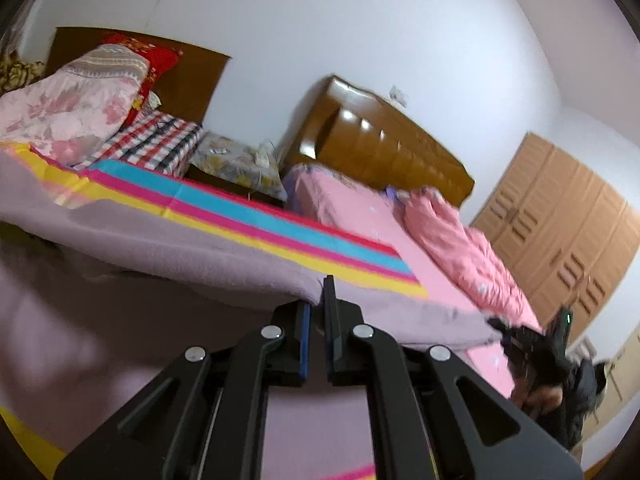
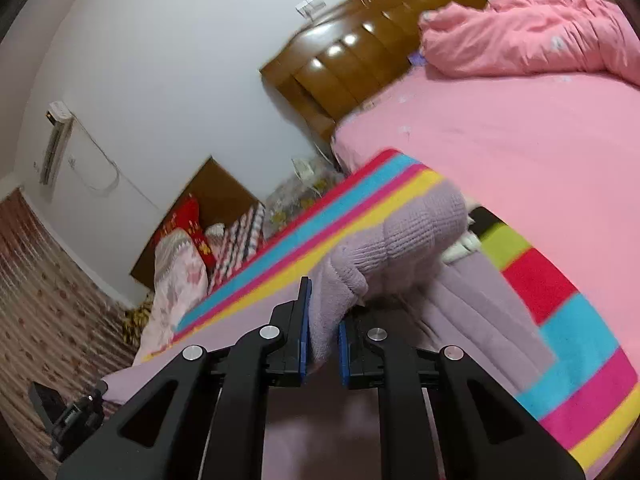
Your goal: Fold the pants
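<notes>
- Left tongs point(image 1: 317, 312): nearly closed, pinching the lilac pants point(image 1: 168, 240) edge, lifted over the bed point(image 1: 360, 208).
- Striped blanket point(image 1: 256, 216): beneath pants.
- Pink quilt point(image 1: 460, 240): heaped beyond.
- Right tongs point(image 2: 324, 320): clamped on a bunched pants fold.

Both wrist cameras look forward along their fingers, close above the lilac pants point(image 1: 168, 240), tilted oppositely, sharing the pink bed point(image 2: 500, 140) and brown headboard point(image 1: 384, 148).

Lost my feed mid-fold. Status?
Left hand-held gripper shut on pants. Right hand-held gripper shut on pants' ribbed end. Pants lifted over the bed; nothing blocking.
</notes>
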`<state>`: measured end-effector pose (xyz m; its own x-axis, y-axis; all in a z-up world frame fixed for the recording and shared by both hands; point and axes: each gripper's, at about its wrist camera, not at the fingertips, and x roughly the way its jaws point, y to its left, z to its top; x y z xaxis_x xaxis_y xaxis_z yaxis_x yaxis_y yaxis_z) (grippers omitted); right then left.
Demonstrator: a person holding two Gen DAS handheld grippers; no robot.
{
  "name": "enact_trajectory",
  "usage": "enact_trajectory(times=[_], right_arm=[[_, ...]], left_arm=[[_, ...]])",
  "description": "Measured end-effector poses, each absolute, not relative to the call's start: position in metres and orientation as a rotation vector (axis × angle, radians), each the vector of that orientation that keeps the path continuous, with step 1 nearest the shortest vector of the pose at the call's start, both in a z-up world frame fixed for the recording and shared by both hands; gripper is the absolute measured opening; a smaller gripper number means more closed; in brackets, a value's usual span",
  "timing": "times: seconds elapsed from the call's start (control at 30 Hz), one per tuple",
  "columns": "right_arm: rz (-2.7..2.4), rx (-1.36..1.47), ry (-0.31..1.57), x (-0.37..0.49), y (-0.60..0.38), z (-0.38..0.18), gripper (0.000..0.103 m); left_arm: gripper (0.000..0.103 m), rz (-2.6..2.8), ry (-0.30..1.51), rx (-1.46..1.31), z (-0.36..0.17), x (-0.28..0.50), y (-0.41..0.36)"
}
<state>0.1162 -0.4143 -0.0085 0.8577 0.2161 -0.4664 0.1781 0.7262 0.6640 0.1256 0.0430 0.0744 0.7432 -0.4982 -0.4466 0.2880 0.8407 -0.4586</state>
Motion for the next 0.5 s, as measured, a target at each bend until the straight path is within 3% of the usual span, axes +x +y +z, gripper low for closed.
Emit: enact_trajectory(times=[0.2,0.33,0.47,0.5], right_arm=[[-0.031,0.947,0.707,0.085,-0.429,-0.093,0.013],[-0.026,0.973,0.69,0.082,-0.427,-0.096,0.014],[-0.025,1.011,0.678,0.081,-0.427,-0.099,0.016],[-0.025,1.013,0.675,0.08,-0.426,-0.101,0.016]], left_arm=[[0.005,-0.361,0.926,-0.407,-0.038,0.123,0.034],[0.008,-0.372,0.934,-0.409,-0.048,0.124,0.038],[0.033,-0.356,0.913,-0.495,-0.051,0.126,0.051],[0.034,-0.354,0.904,-0.512,-0.05,0.125,0.053]])
